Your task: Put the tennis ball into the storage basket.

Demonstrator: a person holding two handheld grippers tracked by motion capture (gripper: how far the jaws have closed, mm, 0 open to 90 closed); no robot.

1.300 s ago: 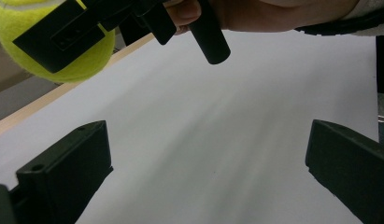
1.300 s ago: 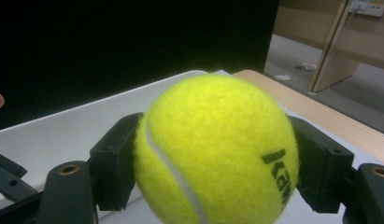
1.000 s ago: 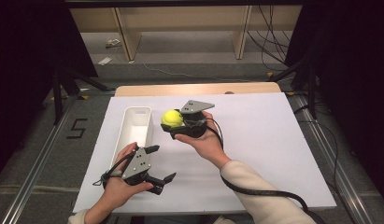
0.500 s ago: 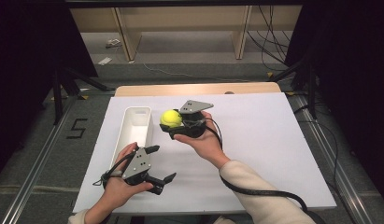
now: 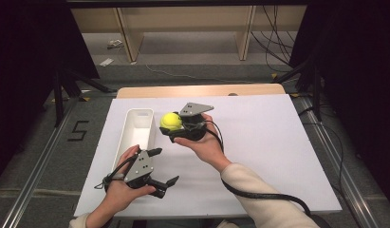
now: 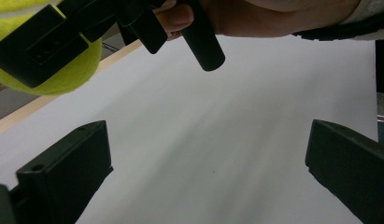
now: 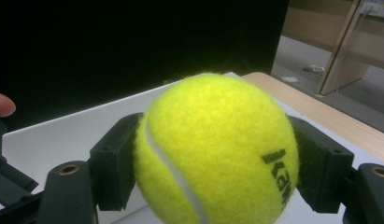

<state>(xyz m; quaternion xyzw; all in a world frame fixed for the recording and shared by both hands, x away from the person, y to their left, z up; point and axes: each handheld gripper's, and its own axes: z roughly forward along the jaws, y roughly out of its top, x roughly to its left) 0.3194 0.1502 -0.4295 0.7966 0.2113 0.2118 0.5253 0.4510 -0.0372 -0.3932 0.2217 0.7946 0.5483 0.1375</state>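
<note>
From the high view, the tennis ball (image 5: 171, 120) sits between the jaws of the right gripper (image 5: 177, 124), held up off the white table (image 5: 259, 142) just to the right of the white bin (image 5: 138, 133). The ball is bright yellow and fuzzy; the bin is a long, narrow, smooth plastic tray with rounded corners, standing lengthwise away from the person. The right hand (image 5: 204, 142) cradles the gripper from below, a grey three-cornered plate on top and a black cable trailing back over a pale sleeve. Nearer the person, the left gripper (image 5: 160, 166) rests low over the table at the bin's near end, gripped by the left hand (image 5: 121, 187), its black jaws spread wide with nothing between them.

In the left gripper view, the two blocky black jaws stand far apart over bare matte white tabletop (image 6: 227, 140). Up in the top left corner is the tennis ball (image 6: 63, 74), clamped by a black jaw of the right gripper, with fingers (image 6: 173, 14) of the right hand beside it.

In the right gripper view, the ball (image 7: 217, 149) is close up: round, felt-covered, with a curved white seam and black lettering on its right side. Both black jaws press against its sides, clamped on it. A fingertip (image 7: 3, 105) shows at the left edge, and the table's wooden edge (image 7: 320, 116) runs off to the right.
</note>
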